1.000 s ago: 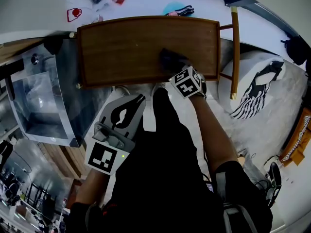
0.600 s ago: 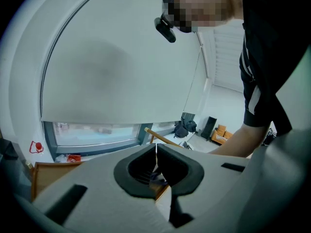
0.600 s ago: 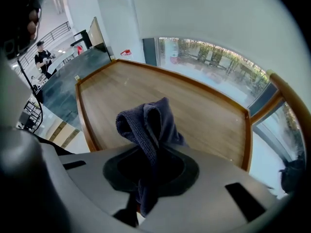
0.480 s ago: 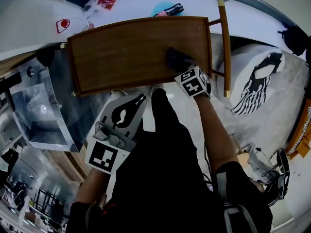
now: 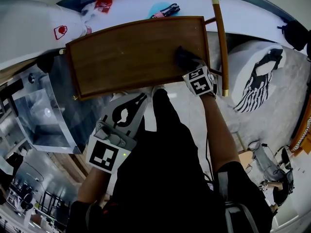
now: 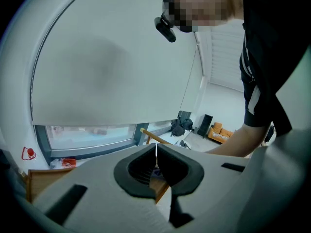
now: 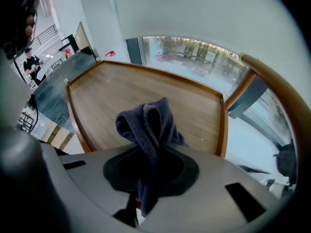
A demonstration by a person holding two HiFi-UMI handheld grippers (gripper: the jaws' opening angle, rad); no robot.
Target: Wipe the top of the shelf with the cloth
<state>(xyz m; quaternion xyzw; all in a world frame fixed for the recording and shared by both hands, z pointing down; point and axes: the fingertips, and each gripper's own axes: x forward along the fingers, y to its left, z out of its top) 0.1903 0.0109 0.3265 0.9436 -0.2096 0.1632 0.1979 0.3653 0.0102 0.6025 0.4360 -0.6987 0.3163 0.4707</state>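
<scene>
The shelf top (image 5: pixel 131 52) is a brown wooden board with a raised rim, seen from above in the head view. My right gripper (image 5: pixel 190 68) is shut on a dark blue cloth (image 5: pixel 183 58), which rests on the board near its right front corner. In the right gripper view the cloth (image 7: pixel 150 125) bunches up between the jaws over the wooden top (image 7: pixel 121 101). My left gripper (image 5: pixel 130 106) hangs below the shelf's front edge, jaws closed with nothing between them; in the left gripper view the left gripper (image 6: pixel 156 165) points at a window wall.
A glass panel (image 5: pixel 43 110) stands left of the shelf. A wooden post (image 5: pixel 219 42) rises along the shelf's right side. A white round object with black stripes (image 5: pixel 257 86) lies to the right. Small items (image 5: pixel 163 9) lie on the sill behind.
My right gripper and the cloth have slid rightward along the board toward its right end. The left gripper has stayed where it was.
</scene>
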